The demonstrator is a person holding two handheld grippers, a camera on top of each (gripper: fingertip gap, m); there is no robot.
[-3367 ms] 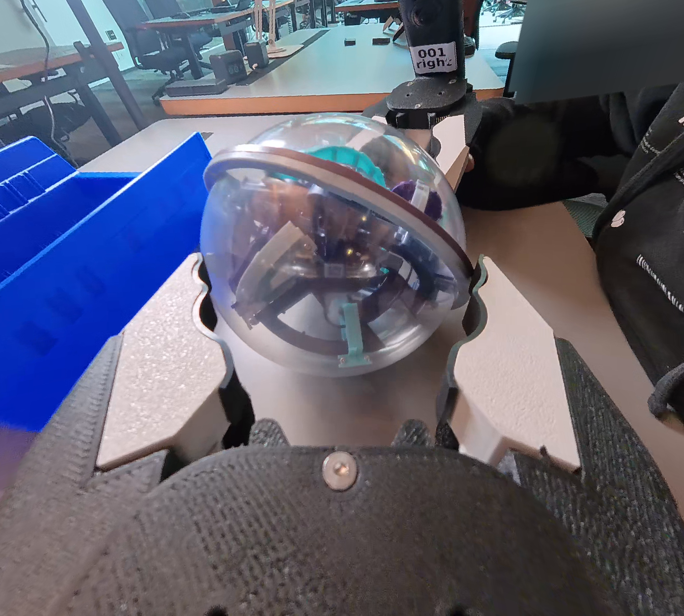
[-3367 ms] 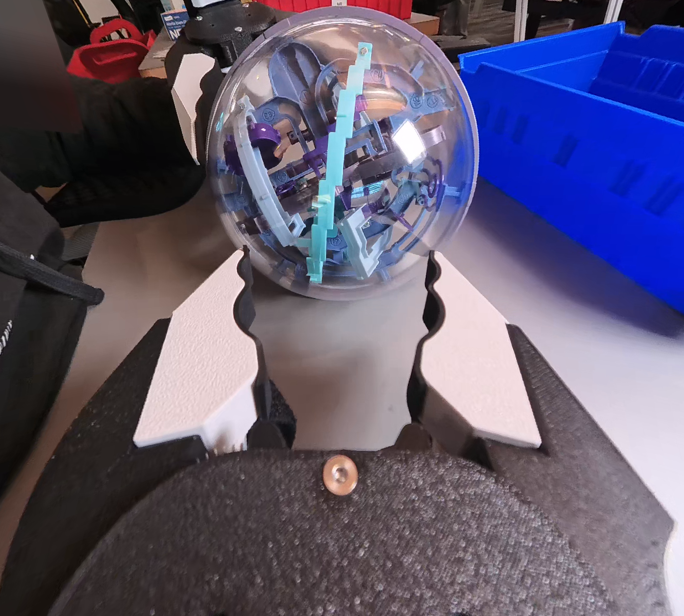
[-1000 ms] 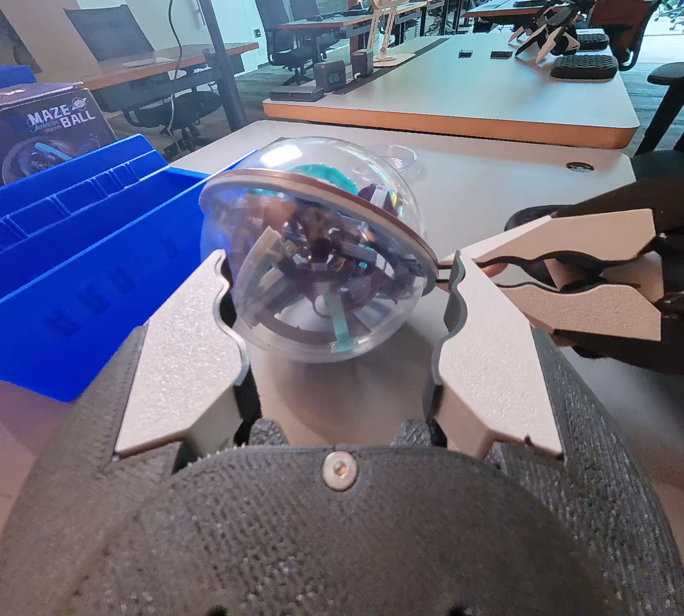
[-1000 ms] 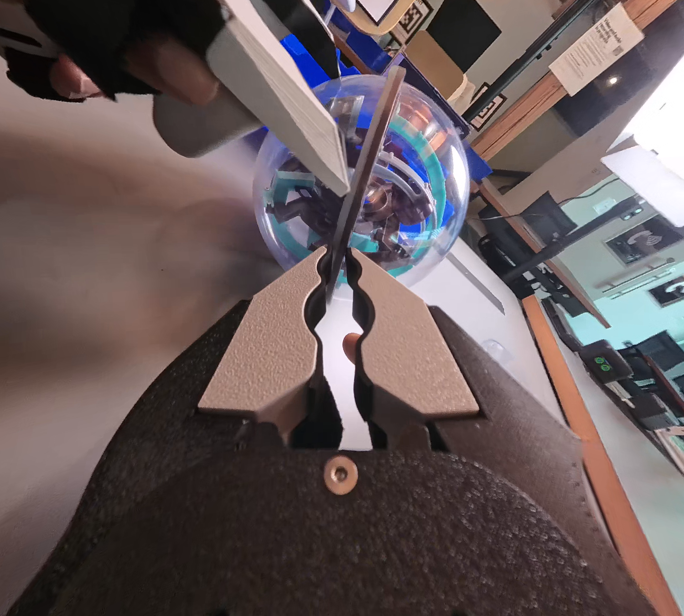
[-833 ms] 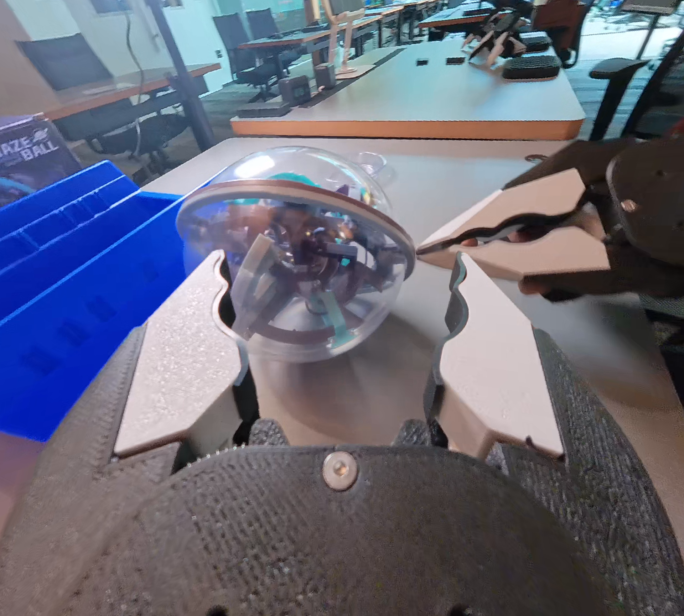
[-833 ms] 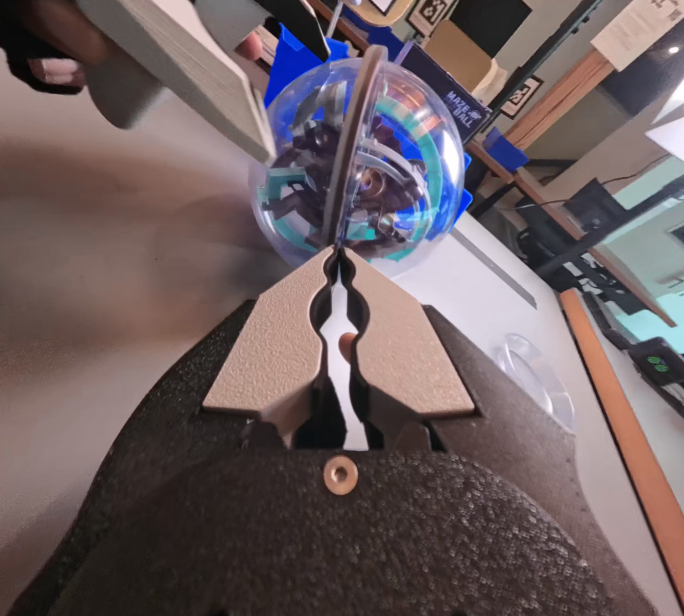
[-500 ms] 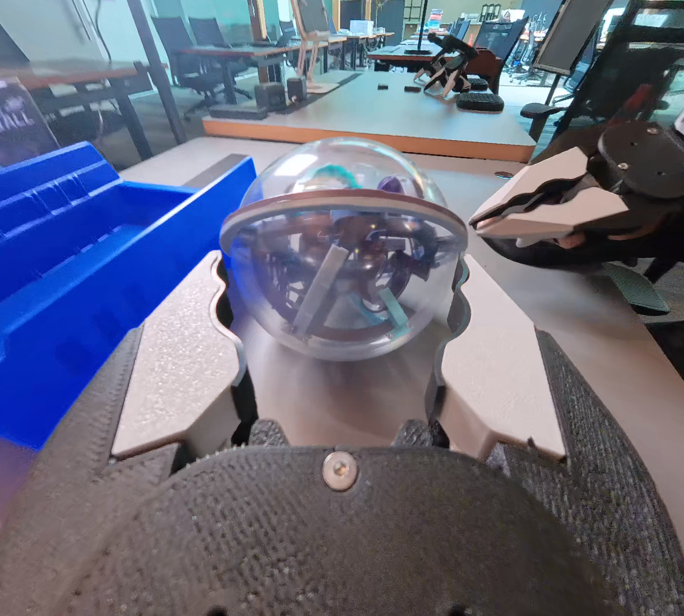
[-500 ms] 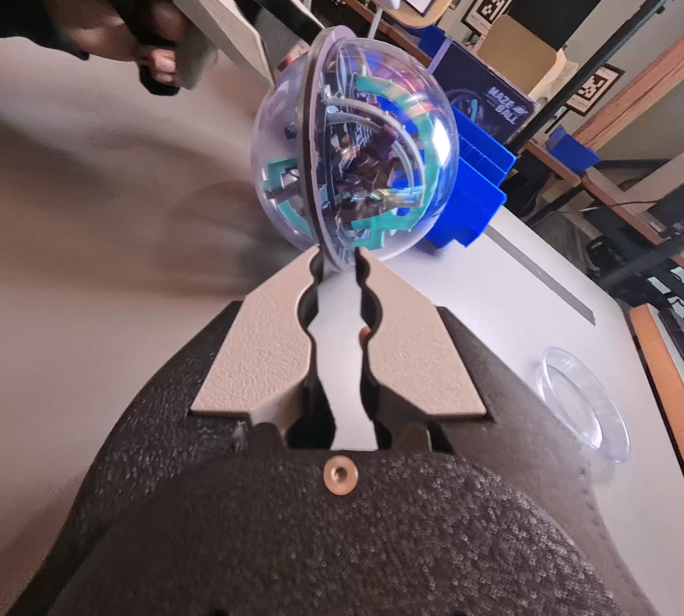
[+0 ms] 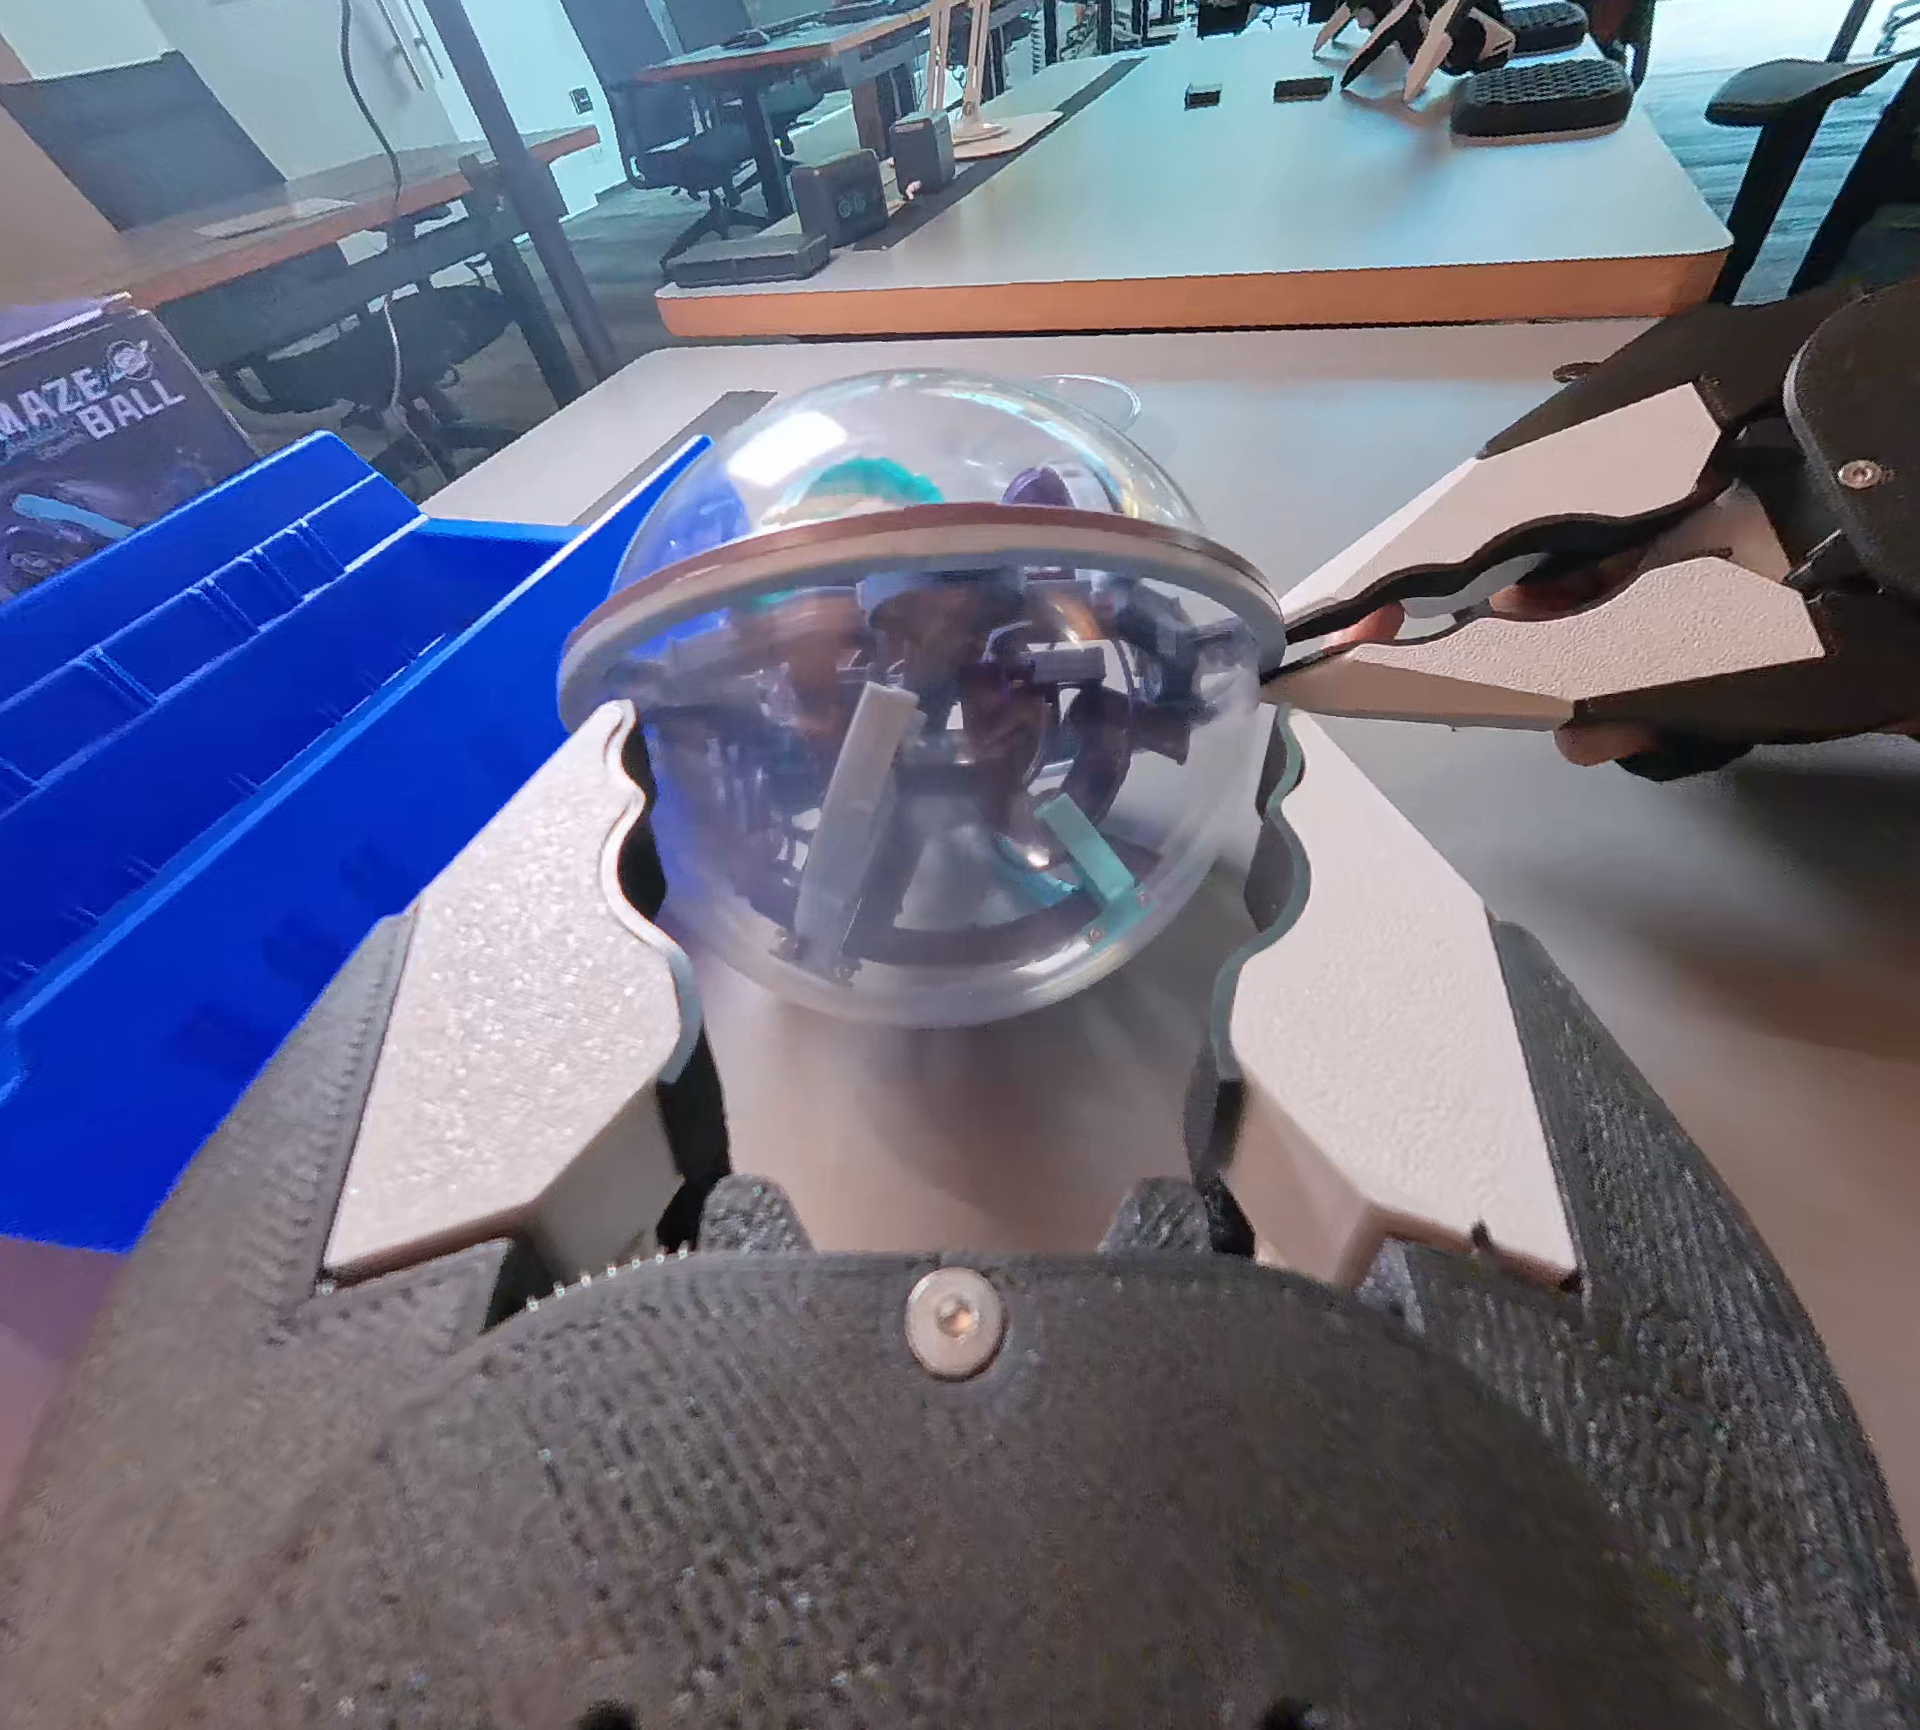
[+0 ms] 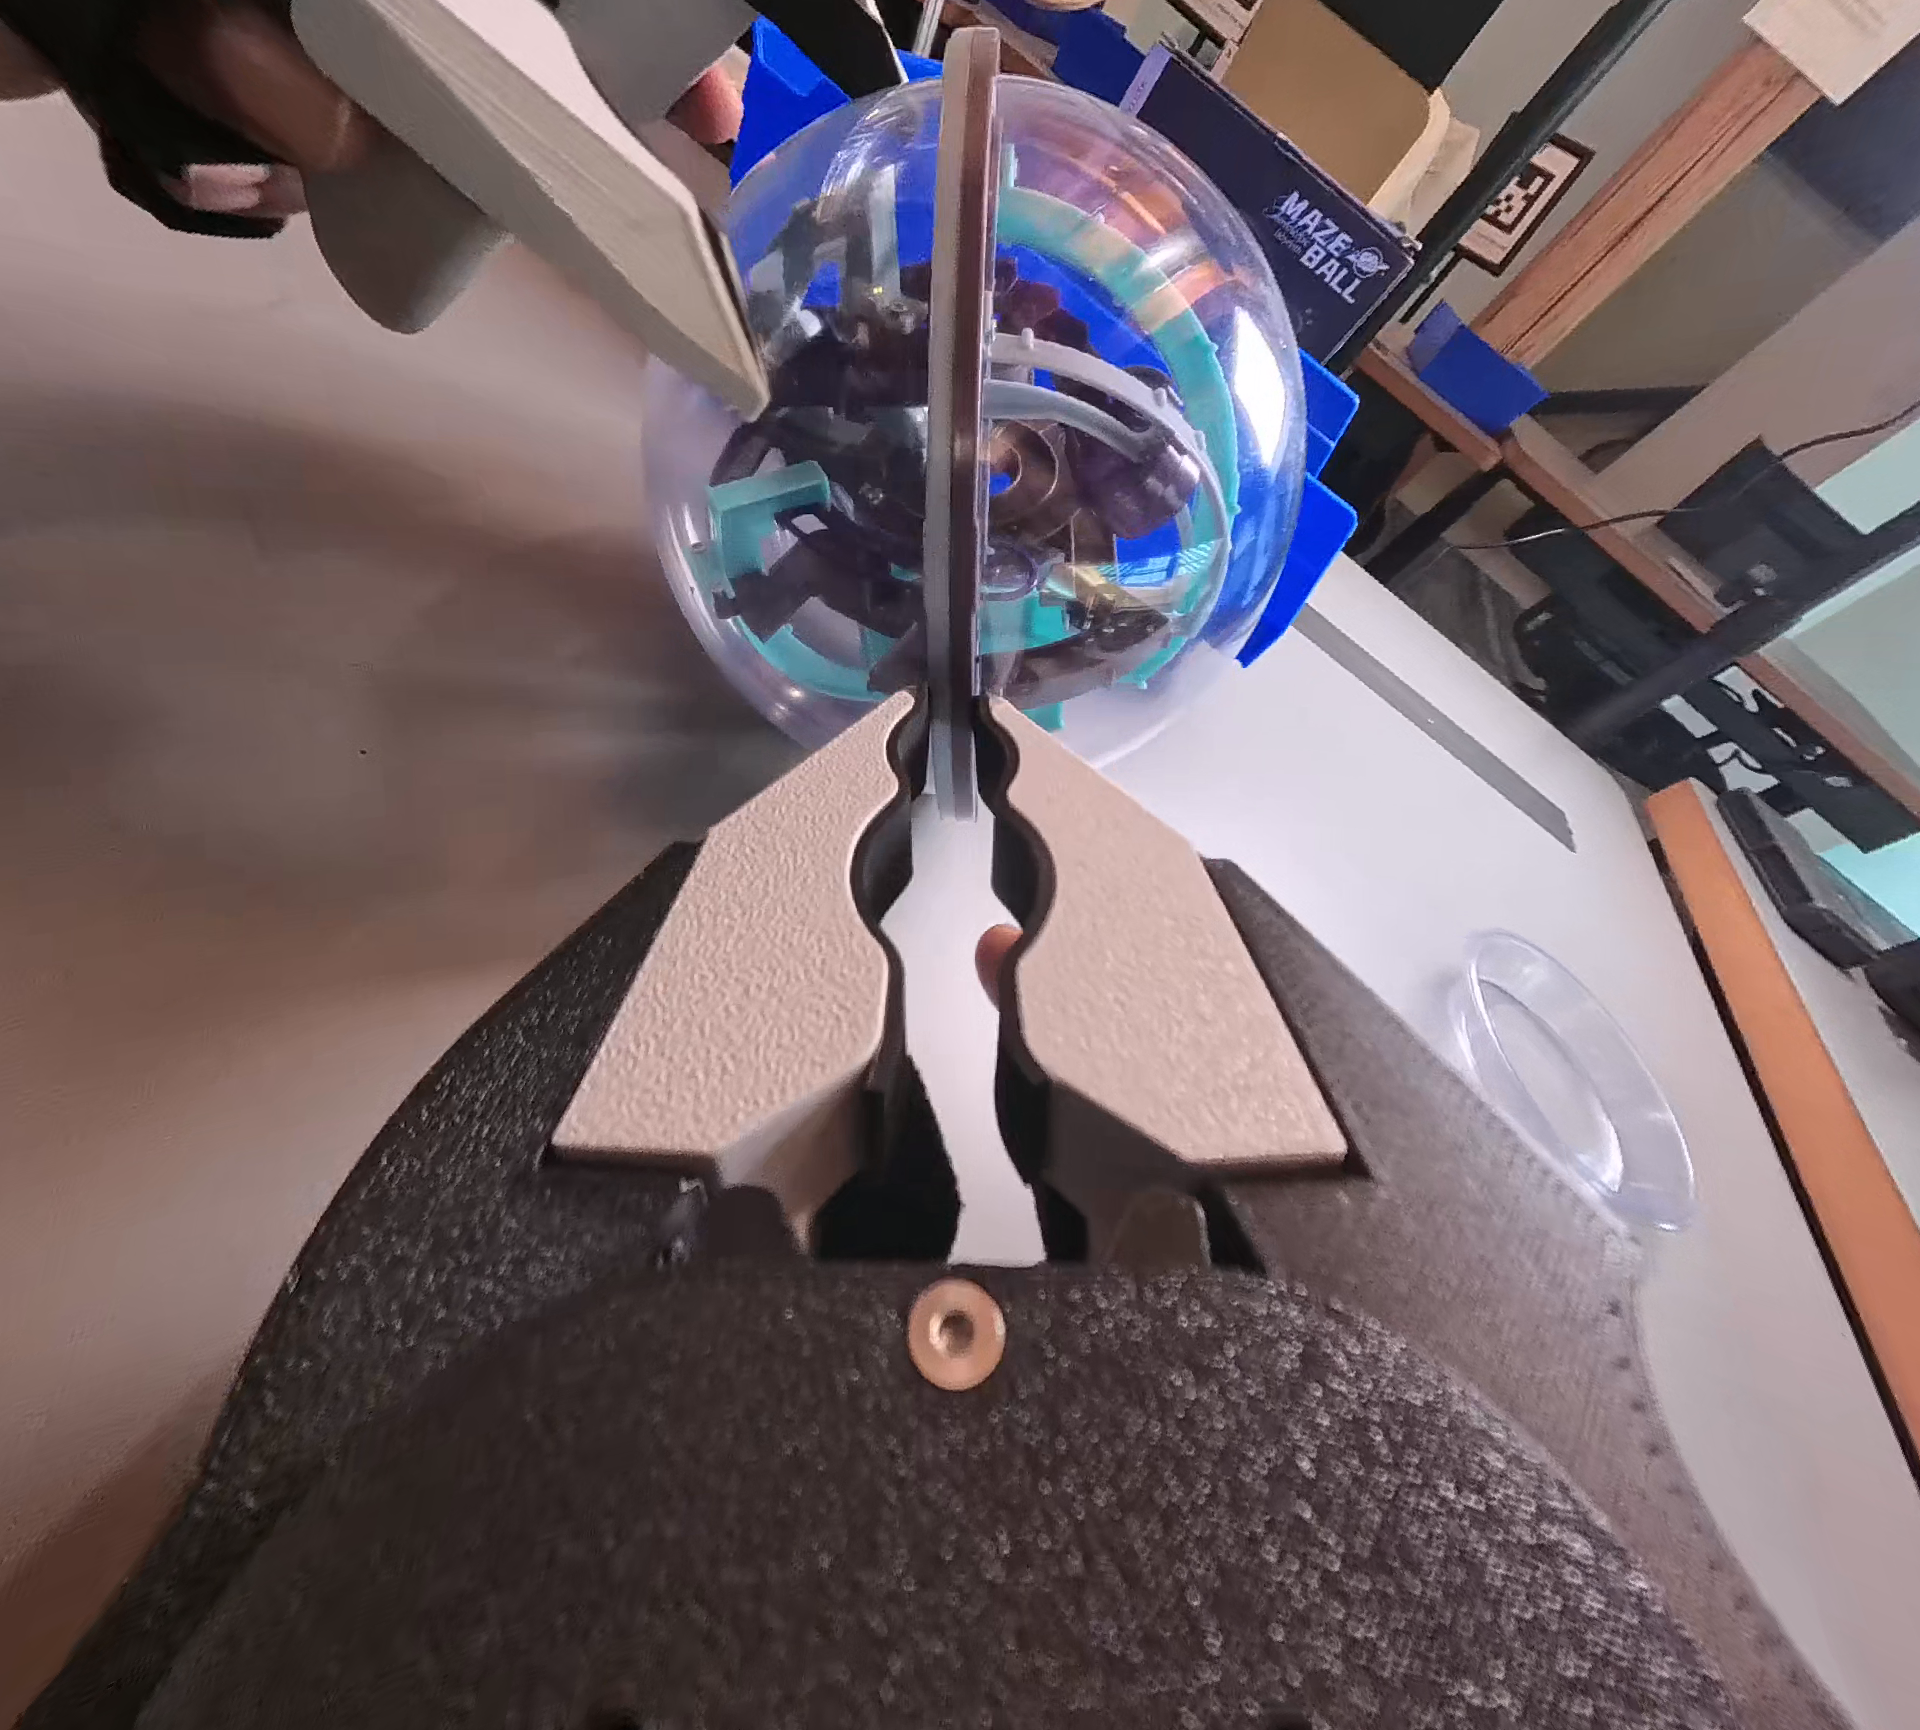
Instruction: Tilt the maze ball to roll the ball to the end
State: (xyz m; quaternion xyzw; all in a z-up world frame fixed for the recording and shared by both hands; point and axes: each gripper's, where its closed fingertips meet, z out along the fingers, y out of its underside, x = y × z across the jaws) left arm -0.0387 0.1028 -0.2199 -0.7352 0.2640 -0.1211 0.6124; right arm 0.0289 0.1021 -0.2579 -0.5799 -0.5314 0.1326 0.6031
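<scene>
While left tool (image 9: 951, 839) cradles maze ball (image 9: 914, 704), right tool (image 10: 948, 724) pinches rim.

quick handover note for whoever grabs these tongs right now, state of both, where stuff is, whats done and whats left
Left tongs: open wide, cradling the maze ball from both sides.
Right tongs: shut on the ball's equator rim.
The maze ball sits by the blue bin on the table; its clear stand ring lies empty nearby.
Done: ball gripped.
Left: tilt it until the inner ball reaches the end. I cannot make out where that ball is.
</scene>
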